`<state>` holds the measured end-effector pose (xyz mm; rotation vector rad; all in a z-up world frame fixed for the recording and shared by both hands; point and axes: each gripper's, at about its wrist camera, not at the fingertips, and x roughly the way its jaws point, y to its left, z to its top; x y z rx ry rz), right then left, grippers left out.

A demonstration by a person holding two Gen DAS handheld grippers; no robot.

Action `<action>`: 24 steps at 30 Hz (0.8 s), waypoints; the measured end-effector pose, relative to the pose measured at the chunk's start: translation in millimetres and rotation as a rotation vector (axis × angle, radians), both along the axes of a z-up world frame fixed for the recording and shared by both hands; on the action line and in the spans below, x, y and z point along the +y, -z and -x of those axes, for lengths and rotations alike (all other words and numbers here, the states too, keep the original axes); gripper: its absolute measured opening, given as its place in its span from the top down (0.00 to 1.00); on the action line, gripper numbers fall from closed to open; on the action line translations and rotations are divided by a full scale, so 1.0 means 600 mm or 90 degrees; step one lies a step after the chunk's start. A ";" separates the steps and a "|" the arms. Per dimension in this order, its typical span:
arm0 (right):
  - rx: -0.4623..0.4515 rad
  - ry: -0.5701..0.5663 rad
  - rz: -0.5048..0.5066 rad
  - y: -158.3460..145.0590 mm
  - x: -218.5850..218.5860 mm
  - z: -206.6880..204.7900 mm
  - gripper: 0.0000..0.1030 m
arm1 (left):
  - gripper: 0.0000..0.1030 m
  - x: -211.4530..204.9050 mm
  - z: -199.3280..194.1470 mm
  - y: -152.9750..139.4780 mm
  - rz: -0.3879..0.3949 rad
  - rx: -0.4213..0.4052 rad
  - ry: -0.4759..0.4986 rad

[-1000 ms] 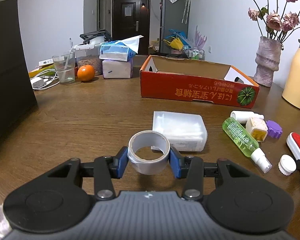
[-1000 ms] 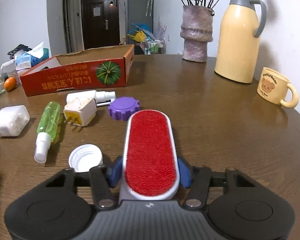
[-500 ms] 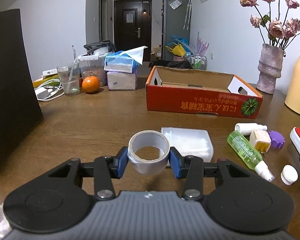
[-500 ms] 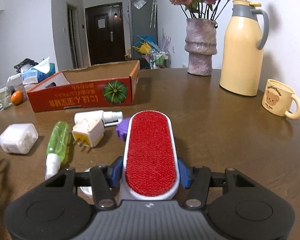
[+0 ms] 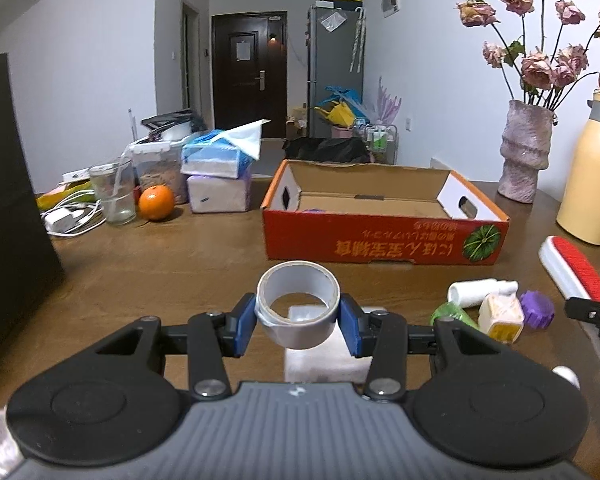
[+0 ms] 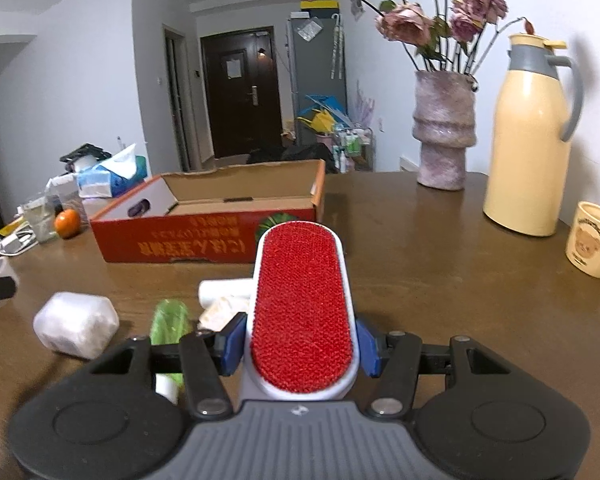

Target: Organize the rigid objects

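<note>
**Tape roll and lint brush both held above the table**

Tape roll [image 5: 298, 304], grey and lying with its hole facing up, sits pinched between the blue pads of the left gripper [image 5: 298, 318], clear of the wooden table [image 5: 160, 280]. A white plastic case [image 5: 324, 354] lies on the table right beneath it. To the right, the right gripper [image 6: 300, 344] is clamped on the white sides of a red-faced lint brush [image 6: 302, 312], its bristle face up and pointing toward the red cardboard box [image 5: 380, 240]. The box stands open just ahead of both tools. Between the brush and the case lie a green spray bottle [image 6: 169, 320], a white bottle [image 5: 480, 292], a plug adapter [image 5: 500, 316] and a purple cap [image 5: 537, 310]. A pink vase [image 6: 444, 148], a cream thermos [image 6: 530, 140] and a bear mug [image 6: 592, 240] stand further right.
</note>
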<state>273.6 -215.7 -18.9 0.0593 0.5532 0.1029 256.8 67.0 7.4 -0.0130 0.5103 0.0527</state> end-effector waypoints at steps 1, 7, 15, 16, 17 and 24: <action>-0.002 -0.003 -0.002 -0.002 0.003 -0.004 0.47 | 0.57 -0.003 -0.005 -0.002 0.001 -0.001 0.004; -0.016 -0.023 -0.014 -0.016 0.024 -0.030 0.47 | 0.57 -0.027 -0.041 -0.018 0.002 -0.011 0.027; -0.039 -0.042 -0.029 -0.044 0.046 -0.078 0.47 | 0.57 -0.054 -0.098 -0.036 0.011 -0.022 0.044; -0.041 -0.043 -0.030 -0.046 0.048 -0.085 0.47 | 0.57 -0.055 -0.104 -0.037 0.012 -0.022 0.045; -0.042 -0.044 -0.032 -0.048 0.050 -0.093 0.47 | 0.57 -0.057 -0.112 -0.037 0.014 -0.021 0.046; -0.041 -0.046 -0.039 -0.056 0.064 -0.143 0.47 | 0.57 -0.058 -0.160 -0.043 0.027 -0.022 0.040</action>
